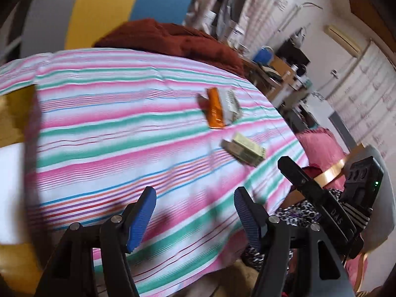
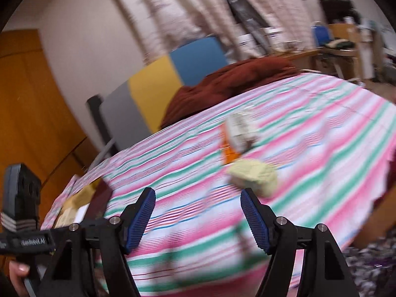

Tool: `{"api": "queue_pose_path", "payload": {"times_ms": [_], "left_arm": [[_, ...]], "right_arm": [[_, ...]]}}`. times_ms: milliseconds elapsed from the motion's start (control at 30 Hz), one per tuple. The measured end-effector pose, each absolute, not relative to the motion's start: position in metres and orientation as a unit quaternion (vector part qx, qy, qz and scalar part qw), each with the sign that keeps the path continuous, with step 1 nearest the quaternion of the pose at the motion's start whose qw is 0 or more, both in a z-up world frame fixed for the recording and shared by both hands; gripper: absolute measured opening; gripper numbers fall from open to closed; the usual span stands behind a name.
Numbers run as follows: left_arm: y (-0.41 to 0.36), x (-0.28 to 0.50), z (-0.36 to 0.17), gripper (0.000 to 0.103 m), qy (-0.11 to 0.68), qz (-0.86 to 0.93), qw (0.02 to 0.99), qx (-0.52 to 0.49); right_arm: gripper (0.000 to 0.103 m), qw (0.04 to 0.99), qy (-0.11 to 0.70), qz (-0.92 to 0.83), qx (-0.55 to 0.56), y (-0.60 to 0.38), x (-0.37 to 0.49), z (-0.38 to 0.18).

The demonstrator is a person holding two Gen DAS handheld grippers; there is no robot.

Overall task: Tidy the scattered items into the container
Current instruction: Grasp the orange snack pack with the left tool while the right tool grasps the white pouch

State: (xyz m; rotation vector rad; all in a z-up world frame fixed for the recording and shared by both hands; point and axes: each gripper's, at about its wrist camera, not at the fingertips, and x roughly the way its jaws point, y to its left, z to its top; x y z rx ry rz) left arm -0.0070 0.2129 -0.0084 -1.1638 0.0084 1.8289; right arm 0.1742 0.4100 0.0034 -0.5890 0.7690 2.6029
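Both hand-held grippers, left (image 1: 195, 216) and right (image 2: 198, 219), gape empty; only left wrist shows gold container (image 1: 14, 113).

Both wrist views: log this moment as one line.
left hand-held gripper open, empty | right hand-held gripper open, empty | orange packet, white box, green box on sheet | gold container at edge

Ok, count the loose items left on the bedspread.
3 visible: an orange packet touching a white box mid-bed, and a pale green box apart, nearer the edge. Blur may hide others.
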Motion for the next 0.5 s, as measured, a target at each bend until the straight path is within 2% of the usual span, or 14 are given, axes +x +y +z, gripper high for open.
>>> {"api": "queue_pose_path", "payload": {"times_ms": [333, 500], "left_arm": [[0.304, -0.045, -0.002, 0.067, 0.01, 0.748, 0.478, -0.459], [0.339, -0.08, -0.011, 0.067, -0.022, 0.739, 0.475, -0.477]], "right_arm": [[0.074, 0.193, 0.281, 0.918, -0.201, 0.467, 0.155, 0.008], [0.073, 0.181, 0.274, 0.917, -0.227, 0.493, 0.116, 0.01]]}}
